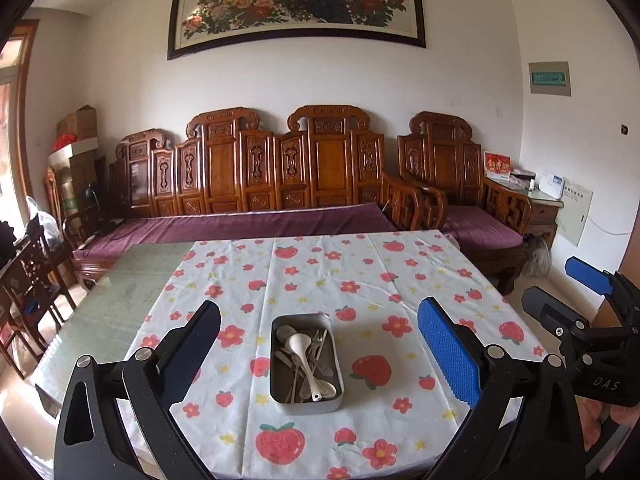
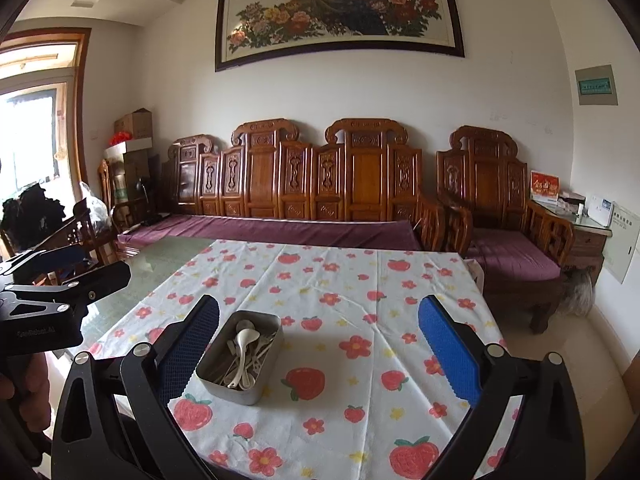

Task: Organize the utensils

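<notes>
**Utensils Gathered in Tin; Both Grippers Spread and Empty**

The metal tin point(image 1: 307, 364) stands on the strawberry-print tablecloth point(image 1: 360, 280), close to the table's near edge and about midway along it. Inside lie mixed utensils point(image 1: 304, 360): a white ceramic spoon point(image 1: 306, 360) on top, with metal forks and spoons beneath, all within the walls. No utensil lies loose on the cloth.

The left gripper point(image 1: 320, 356) hovers above the near edge, jaws wide apart, holding nothing. The right gripper point(image 2: 320, 356) does likewise, the tin sitting just off its left finger.

This arrangement suits either utensils gathered and finished, or a heap awaiting sorting; the pictures do not settle which.

Judgement on handling: any pick from the tin should take one handle only, approached from above and lifted slowly, since the pieces overlap and could drag neighbours out. The ceramic spoon looks smooth and breakable, so a gentle closure is advised.

Hard to make out: the count and kinds of the metal pieces. The table's near edge is hidden behind the gripper bodies.
</notes>
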A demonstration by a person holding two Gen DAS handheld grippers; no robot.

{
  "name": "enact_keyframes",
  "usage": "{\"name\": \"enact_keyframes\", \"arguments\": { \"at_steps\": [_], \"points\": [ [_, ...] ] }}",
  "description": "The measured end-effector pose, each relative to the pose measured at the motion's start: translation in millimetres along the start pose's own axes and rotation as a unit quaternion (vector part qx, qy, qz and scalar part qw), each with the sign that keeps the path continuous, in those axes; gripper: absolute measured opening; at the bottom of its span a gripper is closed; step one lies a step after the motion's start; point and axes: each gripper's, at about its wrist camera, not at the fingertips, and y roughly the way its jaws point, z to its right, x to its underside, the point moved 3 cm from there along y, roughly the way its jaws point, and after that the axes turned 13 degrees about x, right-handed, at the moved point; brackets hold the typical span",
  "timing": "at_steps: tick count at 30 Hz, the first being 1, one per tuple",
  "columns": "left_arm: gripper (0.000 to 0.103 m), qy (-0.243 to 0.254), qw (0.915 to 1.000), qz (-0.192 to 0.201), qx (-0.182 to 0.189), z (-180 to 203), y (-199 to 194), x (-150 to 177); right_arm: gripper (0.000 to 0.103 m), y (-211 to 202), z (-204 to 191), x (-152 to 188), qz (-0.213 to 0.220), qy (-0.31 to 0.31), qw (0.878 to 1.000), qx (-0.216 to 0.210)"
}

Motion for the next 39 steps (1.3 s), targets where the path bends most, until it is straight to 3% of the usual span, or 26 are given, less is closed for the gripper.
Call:
{"name": "enact_keyframes", "arguments": {
  "at_steps": [39],
  "points": [
    [0.095,-0.005,0.9999,-0.003,0.010,3.2,-2.3,5.7,0.100,-9.1,3.4,-3.4,0.009,0.012,1.000,0.004]
  ]
}}
